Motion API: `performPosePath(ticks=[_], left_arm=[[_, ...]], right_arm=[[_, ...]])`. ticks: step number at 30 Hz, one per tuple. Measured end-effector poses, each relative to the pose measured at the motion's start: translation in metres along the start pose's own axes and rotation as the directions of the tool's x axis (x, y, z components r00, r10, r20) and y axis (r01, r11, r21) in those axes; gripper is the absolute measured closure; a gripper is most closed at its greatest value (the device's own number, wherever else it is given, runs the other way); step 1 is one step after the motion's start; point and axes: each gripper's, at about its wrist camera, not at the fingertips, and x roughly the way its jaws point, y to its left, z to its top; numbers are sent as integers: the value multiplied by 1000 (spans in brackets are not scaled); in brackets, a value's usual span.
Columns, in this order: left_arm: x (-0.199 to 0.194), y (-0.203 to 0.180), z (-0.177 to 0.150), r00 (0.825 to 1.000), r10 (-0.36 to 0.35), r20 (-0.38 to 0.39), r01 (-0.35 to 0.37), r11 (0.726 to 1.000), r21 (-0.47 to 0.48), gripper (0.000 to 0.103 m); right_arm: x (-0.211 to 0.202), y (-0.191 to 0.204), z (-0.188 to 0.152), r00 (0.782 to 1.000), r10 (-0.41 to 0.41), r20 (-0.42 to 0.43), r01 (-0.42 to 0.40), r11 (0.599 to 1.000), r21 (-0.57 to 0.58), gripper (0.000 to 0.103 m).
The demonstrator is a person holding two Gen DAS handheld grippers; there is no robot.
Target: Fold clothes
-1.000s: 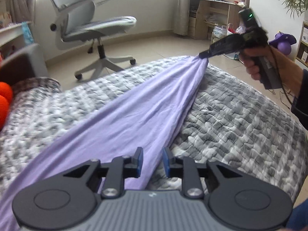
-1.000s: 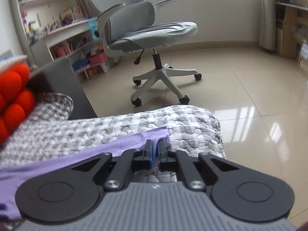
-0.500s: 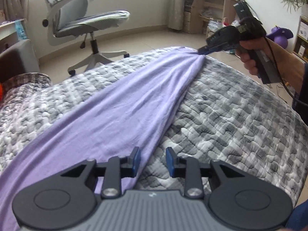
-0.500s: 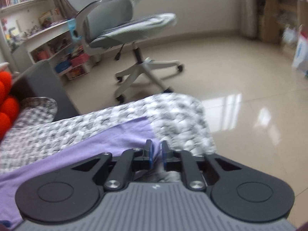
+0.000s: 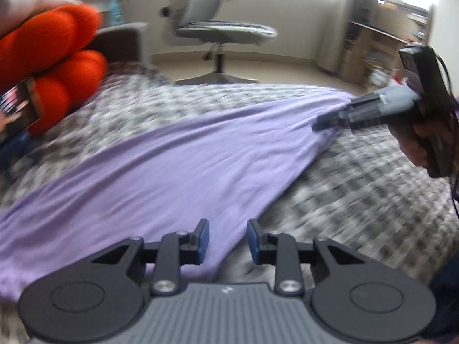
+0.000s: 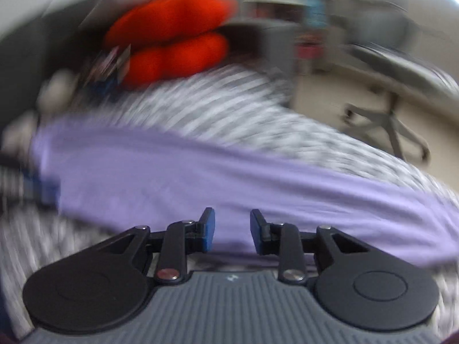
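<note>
Your left gripper (image 5: 226,240): black linkage arms, blue-padded fingers (image 5: 202,239), silver screws, ribbed grey housing | your right gripper (image 6: 232,233): same black, blue and grey build | your right hand (image 5: 416,143): black handle, black cable, dark sleeve.

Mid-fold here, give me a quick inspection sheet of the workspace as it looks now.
Surface: grey-and-white quilted cover, bare on both sides of the garment.
Job's things: lilac garment lying stretched out across the cover.
Clutter: orange cushion at the far edge.
Grippers: left hand-held gripper open over the garment's near edge; right hand-held gripper open, jaws have just been opening, nothing pinched.
Cables: dark cable hanging by the right hand.
Surroundings: office chair, shelving, tiled floor.
</note>
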Motion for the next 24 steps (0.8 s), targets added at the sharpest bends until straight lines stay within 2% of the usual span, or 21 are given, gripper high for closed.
performPosePath(ticks=[1, 3, 4, 11, 14, 18, 21, 24], left_arm=[[0, 4, -4, 1000, 16, -6, -17, 1000, -11, 77], [-2, 8, -10, 1000, 17, 4, -17, 999, -30, 78], [-3, 10, -11, 1000, 14, 9, -14, 999, -38, 78], [-2, 6, -15, 999, 28, 25, -27, 999, -17, 78], [-4, 10, -20, 999, 16, 35, -14, 999, -35, 78], [-4, 11, -24, 999, 11, 47, -9, 999, -37, 78], [-5, 11, -25, 999, 9, 54, -7, 999, -41, 78], [-5, 11, -26, 998, 10, 58, -7, 999, -38, 78]], right_arm=[[5, 7, -2, 1000, 1, -16, -2, 999, -35, 72], [3, 1, -5, 1000, 9, -12, -9, 1000, 0, 73], [2, -3, -6, 1000, 11, -10, -11, 1000, 20, 80], [-23, -61, -26, 999, -46, 17, 43, 987, 158, 80], [-32, -93, -32, 991, -132, -20, 133, 964, 230, 80], [-43, -130, -39, 967, -244, -77, 255, 920, 299, 77], [-48, -149, -43, 920, -365, -143, 392, 858, 331, 69], [-52, -151, -38, 898, -417, -138, 438, 820, 369, 69]])
